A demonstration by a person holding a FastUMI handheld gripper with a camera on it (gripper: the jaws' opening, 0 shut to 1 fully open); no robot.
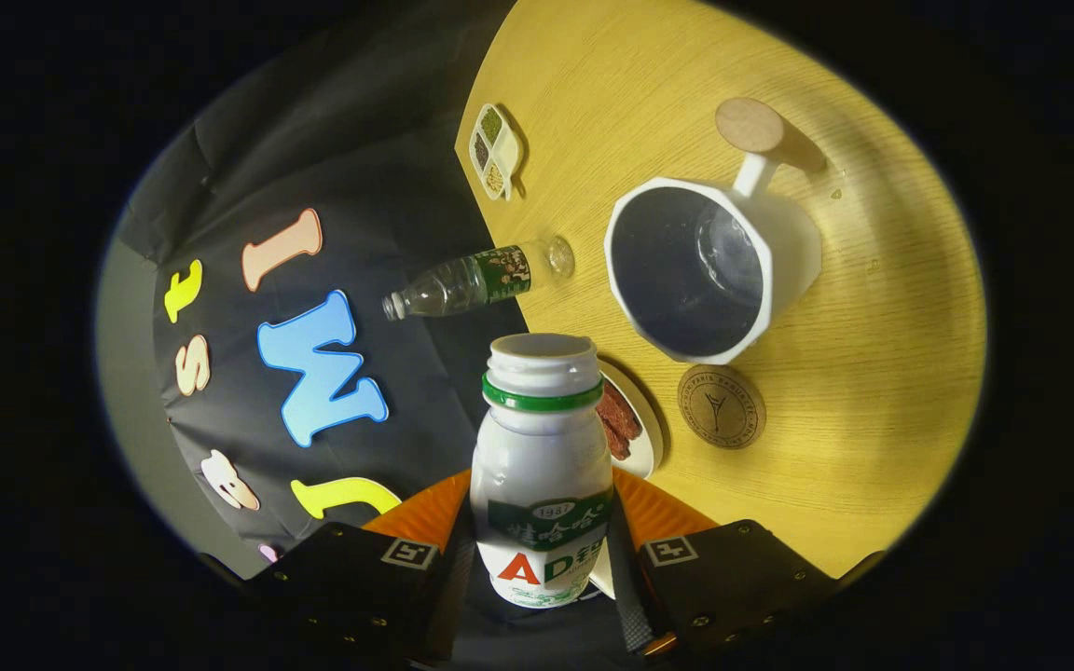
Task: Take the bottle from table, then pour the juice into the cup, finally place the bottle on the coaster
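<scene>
White bottle (542, 466) with green neck ring, white cup (714, 270) dark inside, brown coaster (722, 406), yellow wood-grain table (873, 373).

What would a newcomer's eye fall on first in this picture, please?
The white bottle, uncapped, stands out first, held between the fingers of the claw. Beyond it sits the white cup, tilted in view, with the round coaster just beside it on the wooden table.

Wooden table (873, 373) with cup (714, 270), coaster (722, 406) (beside cup), plate (644, 424).

Plate (646, 438) half behind bottle (542, 466)
</scene>
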